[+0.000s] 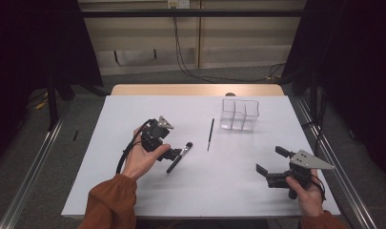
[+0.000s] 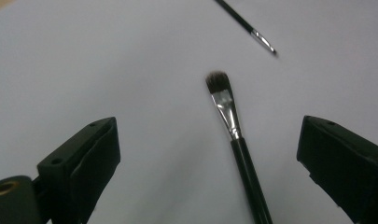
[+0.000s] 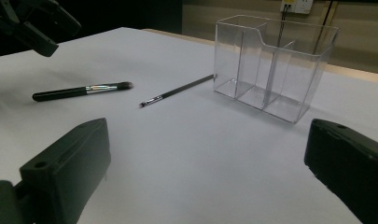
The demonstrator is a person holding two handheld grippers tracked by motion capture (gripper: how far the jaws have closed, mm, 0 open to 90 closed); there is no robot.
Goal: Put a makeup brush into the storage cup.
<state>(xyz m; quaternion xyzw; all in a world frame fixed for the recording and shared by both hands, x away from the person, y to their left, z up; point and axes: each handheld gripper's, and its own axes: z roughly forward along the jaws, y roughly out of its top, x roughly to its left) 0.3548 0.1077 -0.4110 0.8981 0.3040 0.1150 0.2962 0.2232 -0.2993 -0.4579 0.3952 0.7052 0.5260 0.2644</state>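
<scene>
The left gripper point(image 1: 174, 153) is held over the table point(image 1: 133, 191) with its jaws spread wide, straddling the handle of the flat makeup brush point(image 2: 233, 130); nothing is gripped yet. In the high view this brush point(image 1: 179, 157) lies at about 9 o'clock from table centre, bristles toward 1 o'clock. A thinner fine brush point(image 1: 210, 134) lies just beyond it, near centre, and the clear three-compartment organizer point(image 1: 239, 114) stands at about 1 o'clock, apparently empty, though its transparent walls make this hard to confirm. The right gripper point(image 1: 271, 161) waits at 4 o'clock, jaws likewise spread and holding nothing. The step in hand appears to be a pickup of the flat brush. To do it well: centre the handle between the jaws, since it now sits nearer the right jaw in the left gripper view; lower until the pads bracket the black handle below the metal ferrule; close squarely across the handle, not on the bristles; lift straight up to avoid rolling the brush toward the fine brush.
</scene>
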